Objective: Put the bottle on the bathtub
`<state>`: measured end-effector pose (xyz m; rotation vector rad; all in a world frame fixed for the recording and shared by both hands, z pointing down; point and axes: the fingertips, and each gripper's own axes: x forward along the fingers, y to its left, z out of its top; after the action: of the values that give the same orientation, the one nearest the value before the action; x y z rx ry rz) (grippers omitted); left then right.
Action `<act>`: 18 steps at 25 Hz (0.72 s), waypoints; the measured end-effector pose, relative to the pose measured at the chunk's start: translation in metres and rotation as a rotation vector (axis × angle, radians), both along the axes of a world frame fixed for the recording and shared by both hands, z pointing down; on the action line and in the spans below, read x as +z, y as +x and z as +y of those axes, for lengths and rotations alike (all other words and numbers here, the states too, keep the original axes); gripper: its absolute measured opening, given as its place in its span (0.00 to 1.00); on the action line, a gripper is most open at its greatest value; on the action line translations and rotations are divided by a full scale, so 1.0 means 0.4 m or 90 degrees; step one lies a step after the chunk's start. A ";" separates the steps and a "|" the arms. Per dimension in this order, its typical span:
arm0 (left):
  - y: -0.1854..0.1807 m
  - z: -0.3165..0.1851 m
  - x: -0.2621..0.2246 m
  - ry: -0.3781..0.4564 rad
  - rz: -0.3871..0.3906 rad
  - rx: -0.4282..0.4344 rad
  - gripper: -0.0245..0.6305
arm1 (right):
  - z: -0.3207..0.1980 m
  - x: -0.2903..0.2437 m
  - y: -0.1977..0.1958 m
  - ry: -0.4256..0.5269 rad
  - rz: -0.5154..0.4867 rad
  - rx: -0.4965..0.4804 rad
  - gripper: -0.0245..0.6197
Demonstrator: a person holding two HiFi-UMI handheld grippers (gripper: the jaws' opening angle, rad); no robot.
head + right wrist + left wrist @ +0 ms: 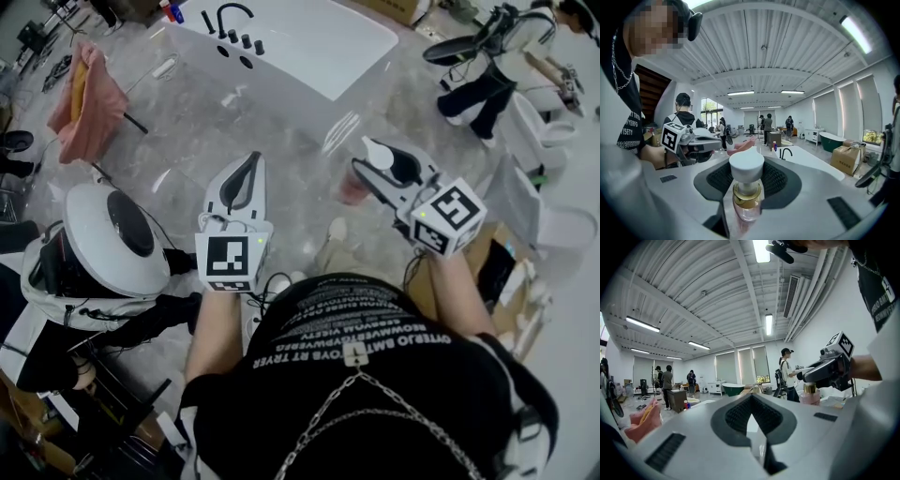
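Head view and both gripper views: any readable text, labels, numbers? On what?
T-shirt: lines of white capitals, upside down here, too warped to quote.
Cardboard box: dark print, too small to read.
Marker cubes: black-and-white square patterns only, no letters.
Bottle: no print on the part that shows.

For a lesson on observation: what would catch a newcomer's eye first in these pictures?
The pink pump bottle clamped in the right gripper, right of centre in the head view, stands out first. Next is the white bathtub with its black faucet, at the top of that view.
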<state>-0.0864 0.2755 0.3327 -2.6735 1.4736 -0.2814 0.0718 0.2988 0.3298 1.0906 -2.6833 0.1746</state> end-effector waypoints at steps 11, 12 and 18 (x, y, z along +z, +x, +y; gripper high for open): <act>0.008 -0.190 0.012 -0.027 -0.003 -0.038 0.04 | -0.224 0.006 0.005 -0.001 -0.005 -0.030 0.28; 0.020 -0.213 0.011 -0.028 0.001 -0.042 0.04 | -0.249 0.007 0.016 -0.001 -0.010 -0.032 0.28; 0.102 -0.395 0.021 -0.034 0.001 -0.050 0.04 | -0.443 0.025 0.089 0.000 -0.023 -0.040 0.28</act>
<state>-0.0455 0.1175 0.3412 -2.6599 1.5969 -0.3284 0.1072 0.1217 0.3397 1.0108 -2.7460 0.1842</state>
